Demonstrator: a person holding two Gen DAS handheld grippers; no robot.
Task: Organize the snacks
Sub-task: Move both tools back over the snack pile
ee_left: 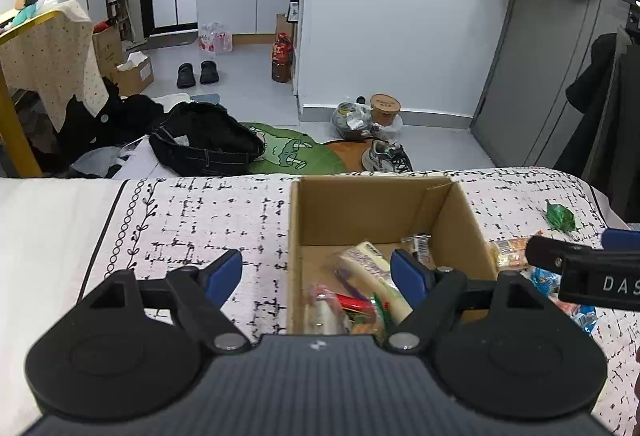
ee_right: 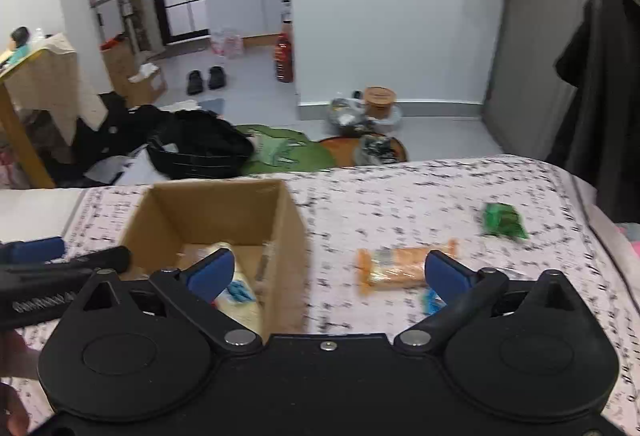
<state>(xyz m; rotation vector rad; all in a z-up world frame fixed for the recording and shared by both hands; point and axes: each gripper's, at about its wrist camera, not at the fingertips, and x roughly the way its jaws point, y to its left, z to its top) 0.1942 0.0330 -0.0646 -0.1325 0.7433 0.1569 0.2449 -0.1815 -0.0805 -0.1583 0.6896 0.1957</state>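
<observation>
The left tool (ee_left: pixel 316 272) is hovering with its blue-padded fingers (ee_left: pixel 224 270) spread wide, straddling the near left wall of the cardboard box (ee_left: pixel 360 203); nothing is sitting between the pads, and they are pressing on nothing. Below its right finger, inside the box, a cream-coloured packet (ee_left: pixel 370 268) is lying among a few blurred, colourful wrappers (ee_left: pixel 352 306). The box is standing open on a bed covered by a white spread with black dashes (ee_left: pixel 208 220).

The right tool (ee_right: pixel 330 272) is also standing fully spread and holding nothing. Its left finger (ee_right: pixel 212 272) is hanging over the inside of the box, above a pale packet with a blue patch (ee_right: pixel 240 294); its right finger (ee_right: pixel 446 272) is out over the spread, just in front of an orange packet (ee_right: pixel 400 268) that is lying flat on the cover to the right of the box. A small blue wrapper (ee_right: pixel 432 300) is peeking out beneath that finger. Further right, well apart, a green packet (ee_right: pixel 503 220) is lying on the spread
</observation>
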